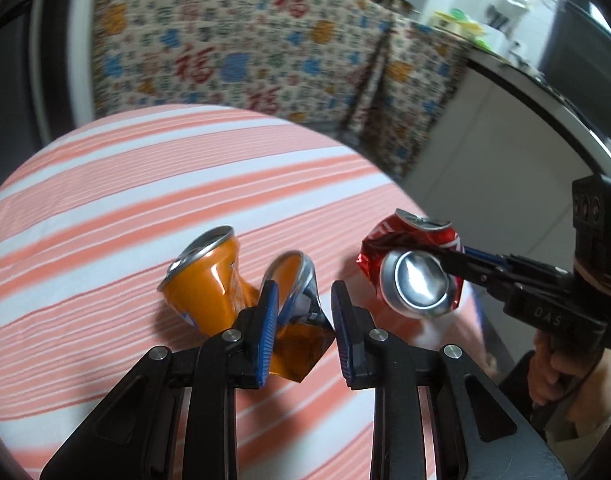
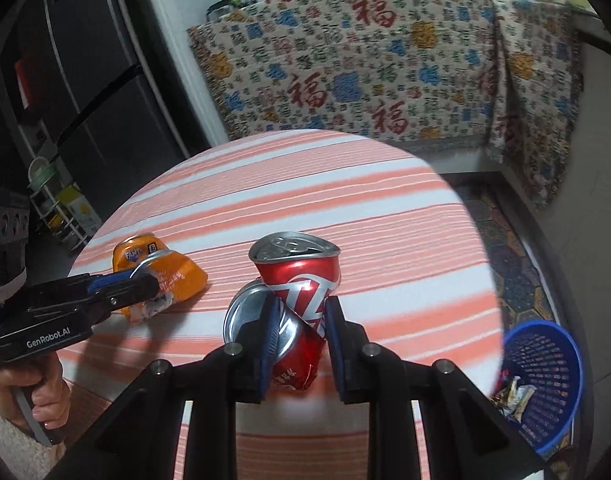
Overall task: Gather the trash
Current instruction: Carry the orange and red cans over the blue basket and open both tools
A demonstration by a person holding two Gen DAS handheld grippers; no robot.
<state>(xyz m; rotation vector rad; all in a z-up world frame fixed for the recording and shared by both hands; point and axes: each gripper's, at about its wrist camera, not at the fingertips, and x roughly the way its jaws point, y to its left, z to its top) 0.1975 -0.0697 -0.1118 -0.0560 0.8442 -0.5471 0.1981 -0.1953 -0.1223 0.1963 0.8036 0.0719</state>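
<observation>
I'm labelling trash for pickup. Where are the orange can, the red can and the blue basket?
orange can point(image 1: 201, 280): left wrist view, on its dented side.
red can point(image 2: 301, 276): right wrist view, on its upper side wall.
blue basket point(image 2: 545, 376): right wrist view, on its mesh wall.

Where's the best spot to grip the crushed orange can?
At its pinched middle, where the orange can is folded narrow, coming from above and behind as the left gripper does now. The flared rim ends are wider and rounder, so probably likelier to slip.
</observation>
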